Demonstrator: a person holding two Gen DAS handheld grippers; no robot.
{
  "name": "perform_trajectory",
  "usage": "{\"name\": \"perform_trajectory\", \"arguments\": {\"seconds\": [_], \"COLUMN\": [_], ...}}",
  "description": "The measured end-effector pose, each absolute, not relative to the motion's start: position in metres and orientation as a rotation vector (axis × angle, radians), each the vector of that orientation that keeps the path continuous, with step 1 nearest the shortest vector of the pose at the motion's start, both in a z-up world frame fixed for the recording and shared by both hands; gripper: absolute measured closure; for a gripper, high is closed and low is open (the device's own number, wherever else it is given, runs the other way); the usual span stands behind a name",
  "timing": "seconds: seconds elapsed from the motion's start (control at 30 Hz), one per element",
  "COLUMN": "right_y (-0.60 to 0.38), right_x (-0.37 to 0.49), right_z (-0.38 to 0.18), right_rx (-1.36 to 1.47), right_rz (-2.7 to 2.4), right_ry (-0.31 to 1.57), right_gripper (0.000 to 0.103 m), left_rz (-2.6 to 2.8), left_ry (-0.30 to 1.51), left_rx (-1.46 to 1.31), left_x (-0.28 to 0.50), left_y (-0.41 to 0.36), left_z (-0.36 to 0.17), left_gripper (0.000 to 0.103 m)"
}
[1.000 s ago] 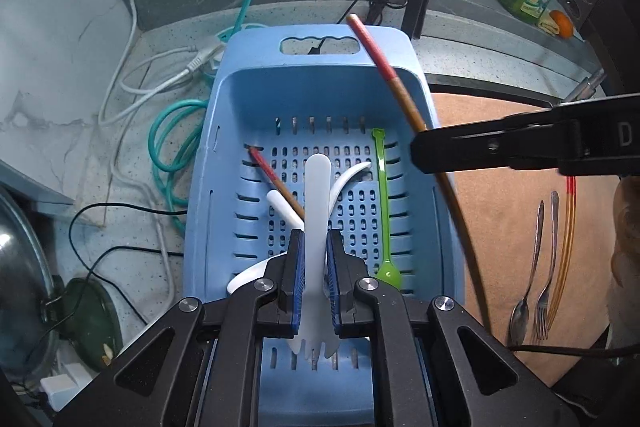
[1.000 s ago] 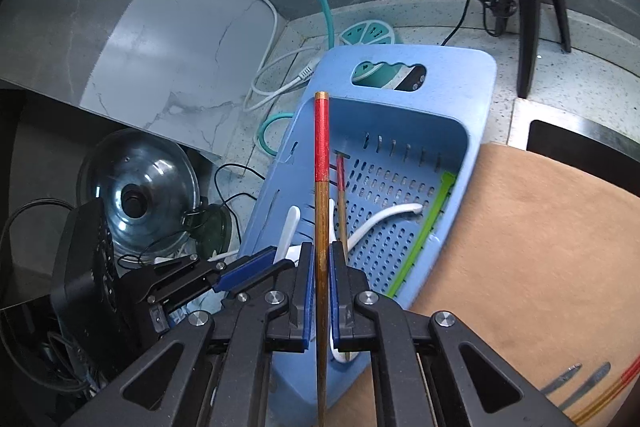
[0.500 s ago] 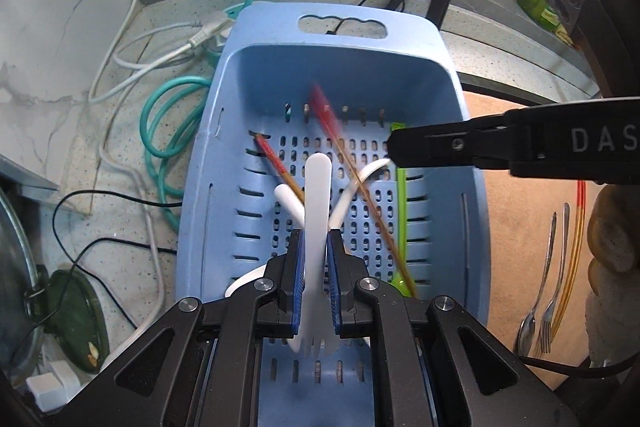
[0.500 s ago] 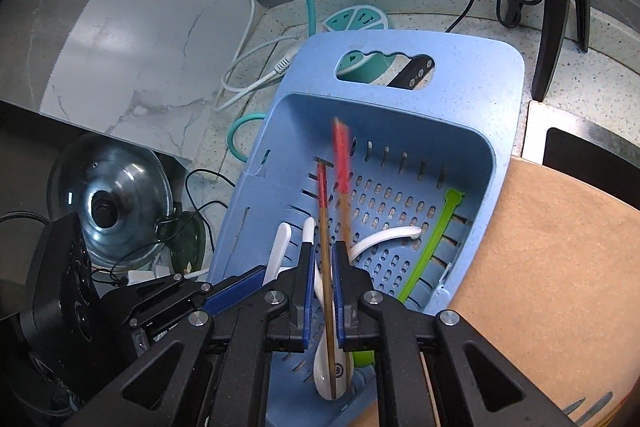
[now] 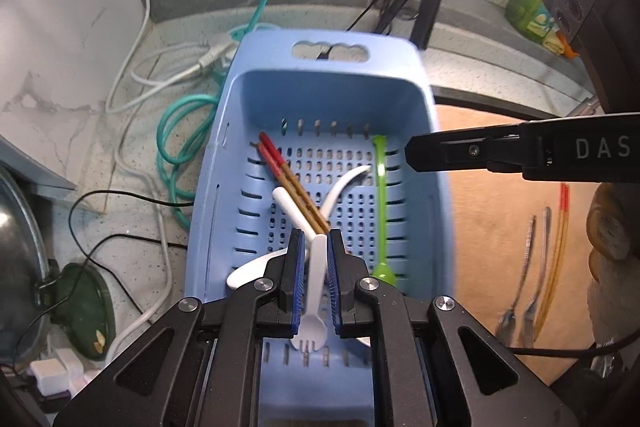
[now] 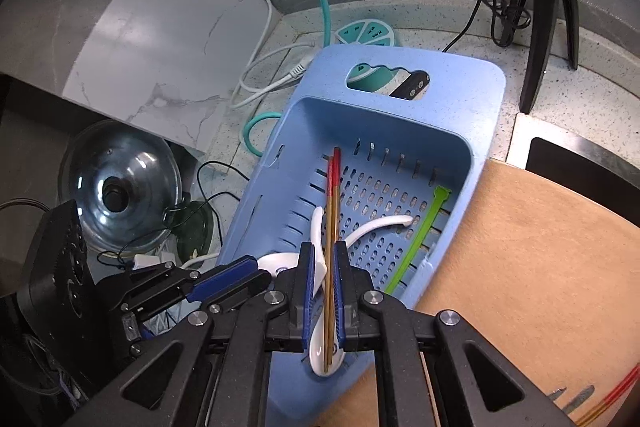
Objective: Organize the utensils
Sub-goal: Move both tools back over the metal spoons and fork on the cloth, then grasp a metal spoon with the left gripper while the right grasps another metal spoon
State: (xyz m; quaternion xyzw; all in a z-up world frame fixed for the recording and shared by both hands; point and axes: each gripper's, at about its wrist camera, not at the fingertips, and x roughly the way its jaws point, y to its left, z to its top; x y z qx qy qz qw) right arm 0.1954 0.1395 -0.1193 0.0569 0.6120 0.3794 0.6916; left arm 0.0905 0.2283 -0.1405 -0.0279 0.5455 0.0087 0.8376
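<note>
- Step in hand, as judged: both tools are at the blue basket (image 5: 424, 107) letting utensils go into it; the job is to drop each piece flat on the slotted floor without disturbing what already lies there.
- Left gripper (image 5: 316, 259): jaws parted a little around the white fork (image 5: 314, 291); the pads (image 5: 298, 267) stand just beside the handle with a sliver of gap on each side, so the fork looks released or nearly so; its prongs point toward 6 o'clock.
- Right gripper (image 6: 324, 279): jaws slightly apart; the chopsticks (image 6: 331, 211) run between them from 6 toward 12 o'clock, red tips near the far wall; whether the pads touch the sticks cannot be told for certain.
- Contents of the basket: the chopsticks at 11 o'clock of the floor; a white spoon (image 5: 348, 183) curving toward 1 o'clock; a green spoon (image 5: 382, 211) along the 3 o'clock wall.
- Remaining work: a pair of forks (image 5: 528, 259) and more chopsticks (image 5: 558, 239) lie on the tan mat (image 5: 492, 219) at 3 o'clock of the basket, well apart from it.
- To do the release well: open each jaw fully before lifting; withdraw straight back along the handle line, so no pad drags a utensil out; keep the two tools from crossing over the basket.
</note>
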Motion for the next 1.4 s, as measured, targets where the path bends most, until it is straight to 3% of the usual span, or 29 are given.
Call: {"name": "perform_trajectory", "arguments": {"seconds": [0.23, 0.4, 0.47, 0.63, 0.7, 1.17, 1.23, 1.3, 1.4], "right_y": [0.09, 0.033, 0.012, -0.042, -0.063, -0.111, -0.1, -0.087, -0.071], "right_x": [0.182, 0.173, 0.17, 0.162, 0.158, 0.138, 0.135, 0.133, 0.131], "right_z": [-0.084, -0.068, -0.067, -0.068, -0.072, -0.131, -0.135, -0.141, -0.152], "right_rx": [0.128, 0.139, 0.142, 0.134, 0.141, 0.278, 0.282, 0.275, 0.273], "right_rz": [0.874, 0.862, 0.847, 0.796, 0.775, 0.729, 0.747, 0.764, 0.765], "right_ry": [1.313, 1.283, 1.28, 1.266, 1.269, 1.401, 1.414, 1.429, 1.458], "right_gripper": [0.085, 0.072, 0.072, 0.067, 0.057, 0.056, 0.056, 0.056, 0.056], "left_rz": [-0.034, -0.093, -0.116, -0.17, -0.177, -0.161, -0.164, -0.164, -0.174], "left_ry": [1.078, 1.052, 1.053, 1.066, 1.076, 1.131, 1.137, 1.14, 1.145], "left_rx": [-0.015, -0.018, -0.014, 0.0, 0.009, 0.04, 0.039, 0.045, 0.051], "left_x": [0.068, 0.048, 0.04, 0.019, 0.014, -0.011, -0.011, -0.013, -0.012], "left_y": [0.19, 0.155, 0.139, 0.1, 0.088, 0.051, 0.05, 0.05, 0.047], "left_z": [-0.107, -0.103, -0.106, -0.119, -0.124, -0.165, -0.169, -0.171, -0.175], "left_gripper": [0.093, 0.091, 0.091, 0.079, 0.078, 0.077, 0.074, 0.064, 0.063]}}
